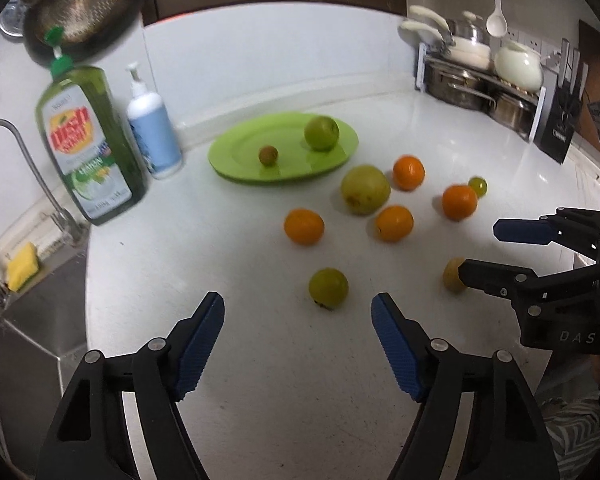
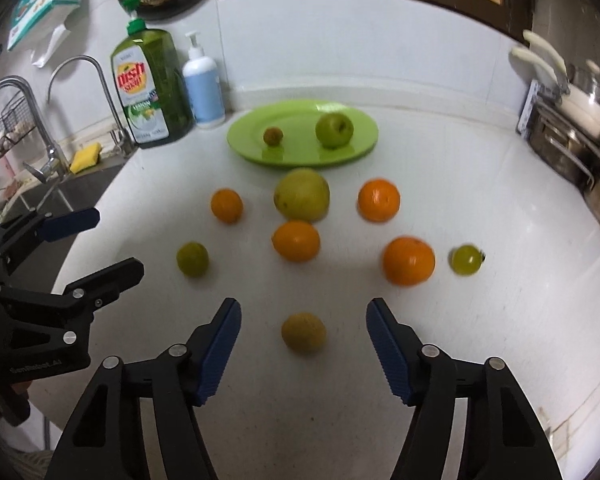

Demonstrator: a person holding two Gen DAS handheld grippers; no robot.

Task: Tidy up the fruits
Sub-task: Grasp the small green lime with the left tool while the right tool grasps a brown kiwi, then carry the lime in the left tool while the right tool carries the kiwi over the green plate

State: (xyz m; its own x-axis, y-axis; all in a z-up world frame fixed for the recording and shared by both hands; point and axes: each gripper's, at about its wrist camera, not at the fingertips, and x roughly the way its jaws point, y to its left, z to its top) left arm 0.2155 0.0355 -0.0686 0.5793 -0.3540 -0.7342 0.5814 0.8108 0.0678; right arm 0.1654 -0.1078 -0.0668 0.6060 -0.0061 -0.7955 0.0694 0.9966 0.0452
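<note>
Two grippers in my charge, both over the white counter (image 2: 460, 152): left gripper (image 1: 298, 344) with jaws apart and nothing clamped, a small green fruit (image 1: 328, 287) on the counter just ahead of its tips; right gripper (image 2: 303, 346) likewise spread and empty, a yellowish fruit (image 2: 304, 333) lying untouched between its blue pads (image 2: 220, 356). Green plate (image 2: 364, 140) near the back wall, carrying one green apple (image 2: 334, 130) and one small brown fruit (image 2: 273, 136). Loose in front of the plate: four oranges (image 2: 296, 241), one large pale-green fruit (image 2: 301, 194), one small green fruit with a stalk (image 2: 466, 259) far right. Dish soap bottle (image 2: 150, 88) left of the plate, by the sink
</note>
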